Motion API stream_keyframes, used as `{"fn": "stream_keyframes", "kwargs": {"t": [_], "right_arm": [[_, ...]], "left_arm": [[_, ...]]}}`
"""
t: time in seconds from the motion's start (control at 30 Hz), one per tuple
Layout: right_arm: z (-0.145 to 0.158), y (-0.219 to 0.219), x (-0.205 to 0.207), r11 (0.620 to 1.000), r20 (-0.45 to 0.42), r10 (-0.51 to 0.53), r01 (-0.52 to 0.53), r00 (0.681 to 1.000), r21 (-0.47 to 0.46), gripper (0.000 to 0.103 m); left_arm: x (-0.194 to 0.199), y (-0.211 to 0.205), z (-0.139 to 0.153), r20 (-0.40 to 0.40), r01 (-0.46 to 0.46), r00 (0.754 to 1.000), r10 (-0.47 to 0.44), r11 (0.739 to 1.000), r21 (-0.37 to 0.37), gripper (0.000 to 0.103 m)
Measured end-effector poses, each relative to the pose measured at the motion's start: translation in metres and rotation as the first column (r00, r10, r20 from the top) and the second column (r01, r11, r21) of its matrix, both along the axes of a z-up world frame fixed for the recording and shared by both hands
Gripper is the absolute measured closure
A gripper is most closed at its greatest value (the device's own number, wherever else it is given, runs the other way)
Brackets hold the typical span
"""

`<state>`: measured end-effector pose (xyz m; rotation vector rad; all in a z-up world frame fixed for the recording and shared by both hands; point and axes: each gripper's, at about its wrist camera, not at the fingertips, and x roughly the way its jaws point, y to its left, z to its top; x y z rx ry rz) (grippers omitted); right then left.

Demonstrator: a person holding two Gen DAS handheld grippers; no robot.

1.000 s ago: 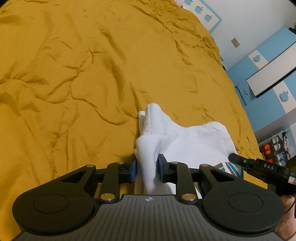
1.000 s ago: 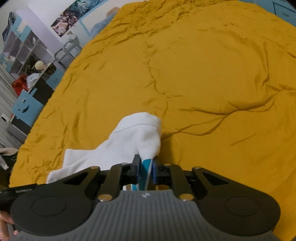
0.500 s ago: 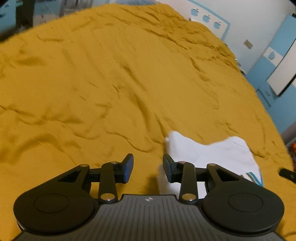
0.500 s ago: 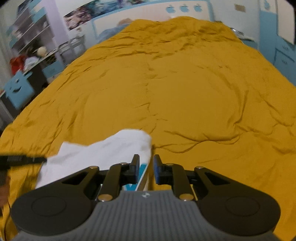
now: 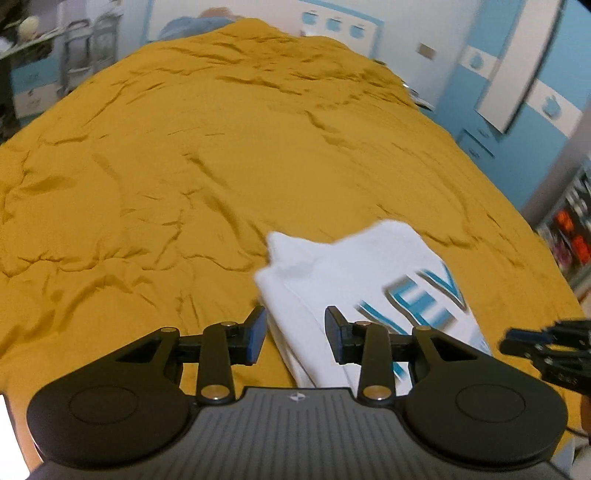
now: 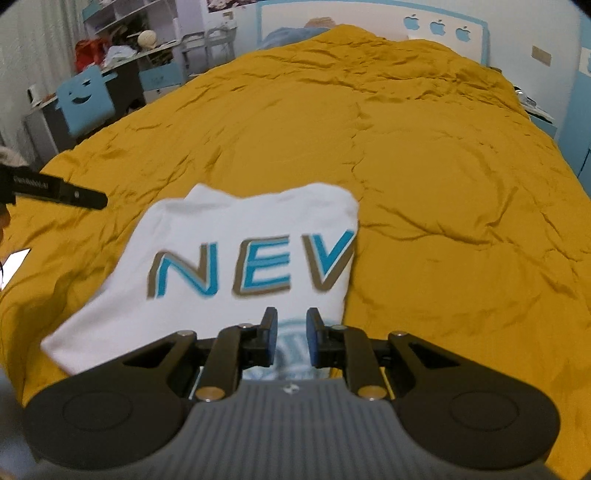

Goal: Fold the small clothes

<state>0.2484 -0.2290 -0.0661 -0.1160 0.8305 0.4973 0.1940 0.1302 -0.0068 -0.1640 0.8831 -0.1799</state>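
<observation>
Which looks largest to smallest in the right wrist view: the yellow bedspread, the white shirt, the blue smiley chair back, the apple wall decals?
1. yellow bedspread
2. white shirt
3. blue smiley chair back
4. apple wall decals

The chair and decals sit farther from the camera, so this ranks apparent size only.

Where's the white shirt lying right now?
The white NEV shirt lies on the yellow bedspread, just ahead of the right gripper in its view.

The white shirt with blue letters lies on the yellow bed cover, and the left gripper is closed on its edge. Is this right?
Not quite. In the left wrist view the left gripper is open, holding nothing. The white shirt does lie on the yellow bed cover.
</observation>
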Motion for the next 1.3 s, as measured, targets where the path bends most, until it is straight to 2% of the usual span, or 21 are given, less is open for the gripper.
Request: {"fn": "stream_keyframes", "kwargs": {"t": [0.1,0.2,0.37,0.53,0.67,0.87,1.0,1.23,1.27,1.3], "right_arm": [[-0.002,-0.003,-0.014,1.0,-0.001,0.016,-0.016,1.0,-0.005,0.084],[-0.006,-0.003,-0.029,0.999,0.012,0.026,-0.025,1.0,-0.024,0.083],[-0.019,-0.004,-0.045,0.999,-0.004,0.031,-0.031,1.0,-0.026,0.083],[-0.036,-0.008,-0.051,0.999,-0.028,0.025,-0.026,0.999,-0.04,0.083],[-0.048,-0.008,-0.054,0.999,-0.038,0.026,-0.028,0.999,-0.047,0.083],[-0.073,-0.011,-0.056,0.999,-0.024,0.031,-0.032,0.999,-0.034,0.084],[-0.08,-0.013,-0.055,0.999,-0.012,0.028,-0.029,1.0,-0.023,0.084],[-0.063,-0.013,-0.05,1.0,-0.024,0.024,-0.024,0.999,-0.017,0.082],[-0.059,-0.013,-0.05,1.0,-0.024,0.024,-0.024,0.999,-0.016,0.078],[-0.055,-0.013,-0.051,1.0,-0.025,0.024,-0.025,0.999,-0.013,0.068]], "left_arm": [[-0.016,-0.016,0.004,-0.007,0.062,0.998,-0.062,0.998,0.009,0.063],[-0.031,-0.03,0.0,-0.023,0.106,0.994,-0.106,0.994,0.014,0.066],[-0.047,-0.049,-0.028,-0.077,0.147,0.987,-0.145,0.989,0.024,0.074],[-0.055,-0.044,-0.065,-0.155,0.113,0.981,-0.112,0.994,-0.006,0.077],[-0.063,-0.037,-0.074,-0.153,0.087,0.984,-0.093,0.995,-0.044,0.077],[-0.067,-0.032,-0.084,-0.153,0.085,0.984,-0.091,0.995,-0.047,0.077],[-0.065,-0.032,-0.083,-0.155,0.079,0.984,-0.084,0.996,-0.04,0.077],[-0.068,-0.039,-0.063,-0.124,0.093,0.988,-0.092,0.996,0.007,0.076],[-0.07,-0.041,-0.058,-0.112,0.097,0.989,-0.093,0.995,0.026,0.076],[-0.072,-0.043,-0.053,-0.098,0.095,0.991,-0.09,0.995,0.043,0.075]]}}
